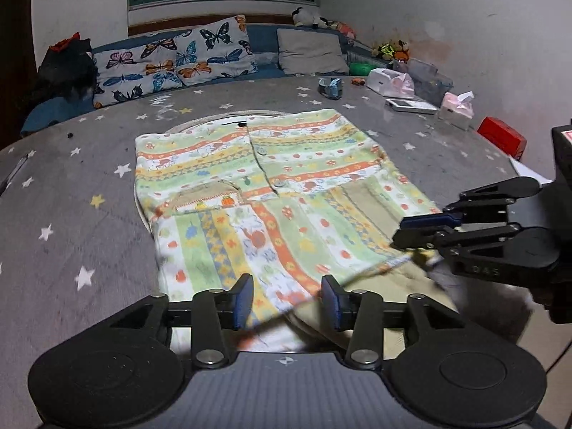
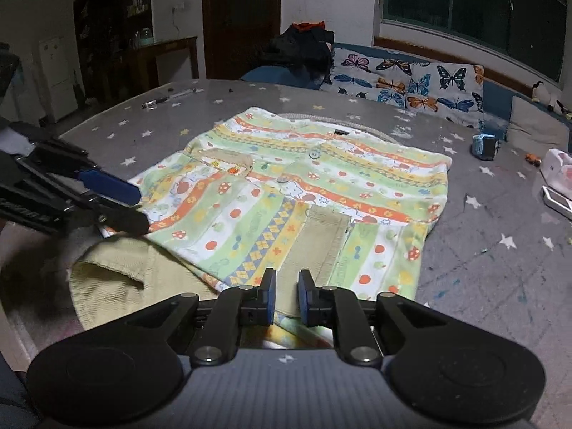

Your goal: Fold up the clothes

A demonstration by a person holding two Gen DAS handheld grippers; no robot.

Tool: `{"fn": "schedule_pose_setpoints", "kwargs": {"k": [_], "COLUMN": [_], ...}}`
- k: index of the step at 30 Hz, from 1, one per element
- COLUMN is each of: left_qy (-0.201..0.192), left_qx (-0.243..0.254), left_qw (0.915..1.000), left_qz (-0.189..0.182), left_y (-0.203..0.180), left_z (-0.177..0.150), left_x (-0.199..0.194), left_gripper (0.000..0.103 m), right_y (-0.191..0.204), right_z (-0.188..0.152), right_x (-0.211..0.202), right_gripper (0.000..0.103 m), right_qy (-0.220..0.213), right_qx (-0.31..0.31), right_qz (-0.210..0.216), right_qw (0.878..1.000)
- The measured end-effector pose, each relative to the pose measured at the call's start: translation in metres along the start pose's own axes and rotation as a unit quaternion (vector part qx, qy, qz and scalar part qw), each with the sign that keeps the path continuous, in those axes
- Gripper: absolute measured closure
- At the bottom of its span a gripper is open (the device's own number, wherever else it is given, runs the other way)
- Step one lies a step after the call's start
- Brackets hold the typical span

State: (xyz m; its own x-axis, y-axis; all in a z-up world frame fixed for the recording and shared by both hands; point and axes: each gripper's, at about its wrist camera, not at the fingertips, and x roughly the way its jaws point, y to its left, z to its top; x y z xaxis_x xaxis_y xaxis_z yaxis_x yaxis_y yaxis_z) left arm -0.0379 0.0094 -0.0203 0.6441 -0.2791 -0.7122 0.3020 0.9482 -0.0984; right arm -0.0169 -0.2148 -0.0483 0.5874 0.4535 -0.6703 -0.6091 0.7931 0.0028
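Observation:
A child's patterned garment (image 1: 271,186) in green, orange and white stripes lies spread on the grey star-print table (image 1: 89,196), with its near part folded over and beige lining showing. My left gripper (image 1: 287,300) is open over the near hem, a fold of cloth between its pads. My right gripper (image 2: 287,295) is partly open over the beige cuff (image 2: 318,246) at the near edge; it also shows at the right of the left wrist view (image 1: 411,230). The left gripper appears at the left of the right wrist view (image 2: 132,203), above the garment's corner (image 2: 118,228).
Butterfly cushions (image 1: 171,60) and a grey pillow (image 1: 311,52) lie on the sofa behind the table. At the far right of the table stand tissue packs (image 1: 389,80), a phone (image 1: 411,105), a tape roll (image 1: 330,85) and a red box (image 1: 502,137). A pen (image 2: 168,98) lies far left.

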Motion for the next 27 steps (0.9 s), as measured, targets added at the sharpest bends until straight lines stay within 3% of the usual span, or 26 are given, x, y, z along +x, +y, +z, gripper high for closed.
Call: {"fn": "schedule_pose_setpoints", "kwargs": {"k": [10,13,16,18,19,22,25,27], "left_qy": [0.050,0.067,0.084,0.093,0.097,0.099,0.087,0.078], "left_qx": [-0.064,-0.085,-0.104,-0.116,-0.121,-0.134,-0.139,-0.143], "left_qw": [0.9963,0.9935,0.9896,0.9862,0.9845,0.9803,0.9790,0.9779], "left_qz": [-0.028,-0.036,-0.053,-0.072,-0.081,-0.107,-0.121,-0.130], "left_y": [-0.005,-0.003,-0.001,0.001,0.001,0.005,0.011,0.016], "left_z": [-0.012,-0.013,-0.015,-0.016,-0.016,-0.010,0.004,0.016], "left_x": [-0.003,0.000,0.004,0.006,0.007,0.005,0.001,-0.002], "left_gripper": [0.055,0.055,0.057,0.070,0.082,0.090,0.092,0.092], "right_y": [0.005,0.007,0.012,0.016,0.018,0.026,0.032,0.036], "right_z": [-0.016,-0.024,-0.032,-0.037,-0.039,-0.043,-0.044,-0.043], "right_x": [-0.034,-0.041,-0.043,-0.044,-0.044,-0.044,-0.042,-0.039], "right_gripper": [0.083,0.071,0.069,0.063,0.062,0.057,0.048,0.047], "right_qy": [0.011,0.014,0.018,0.021,0.020,0.012,-0.002,-0.013], "right_qx": [-0.048,-0.066,-0.088,-0.102,-0.109,-0.134,-0.155,-0.168], "right_qz": [-0.015,-0.017,-0.016,-0.013,-0.012,-0.008,-0.001,0.002], "right_qw": [0.999,0.998,0.996,0.994,0.994,0.991,0.988,0.986]}}
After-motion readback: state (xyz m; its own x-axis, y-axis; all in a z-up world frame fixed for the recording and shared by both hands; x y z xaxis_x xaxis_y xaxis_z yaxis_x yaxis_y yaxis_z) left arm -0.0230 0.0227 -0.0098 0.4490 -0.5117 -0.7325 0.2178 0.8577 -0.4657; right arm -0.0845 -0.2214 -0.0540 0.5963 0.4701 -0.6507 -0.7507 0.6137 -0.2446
